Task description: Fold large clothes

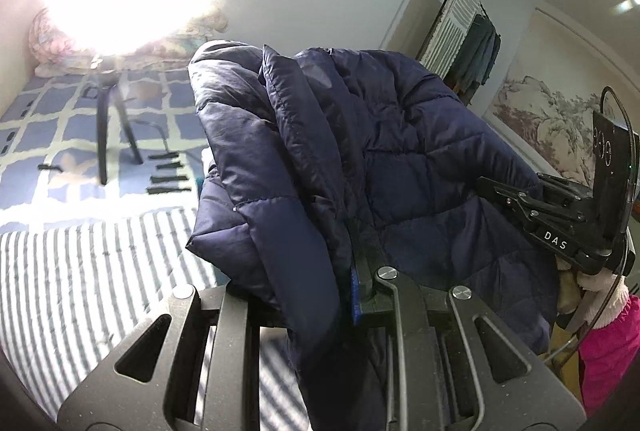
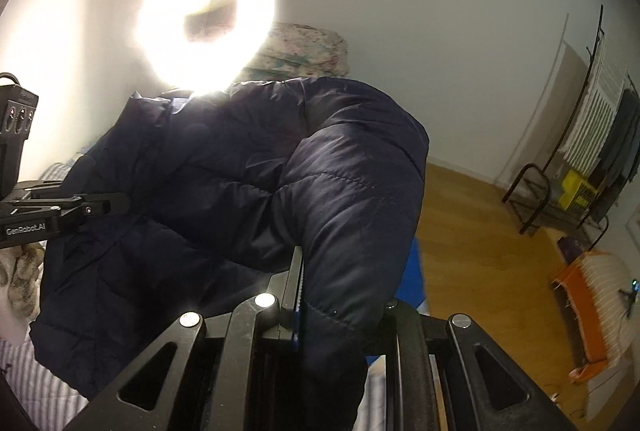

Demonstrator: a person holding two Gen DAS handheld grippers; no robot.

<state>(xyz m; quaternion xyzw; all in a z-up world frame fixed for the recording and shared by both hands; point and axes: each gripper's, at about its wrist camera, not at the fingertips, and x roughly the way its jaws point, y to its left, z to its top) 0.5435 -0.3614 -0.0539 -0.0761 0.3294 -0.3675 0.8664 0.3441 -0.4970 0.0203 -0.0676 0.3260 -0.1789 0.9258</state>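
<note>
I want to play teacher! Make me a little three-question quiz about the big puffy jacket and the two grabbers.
1. True or false: the navy puffer jacket lies flat on the striped bedsheet.
2. Which grippers are clamped on the jacket? A) only the left gripper B) only the right gripper C) both
3. Fill in: the very bright thing behind the jacket is a ring ____.

Key:
1. False. It is held up in the air, bunched and draped.
2. C. Each one's own camera shows its fingers closed on jacket fabric.
3. Light.
</note>
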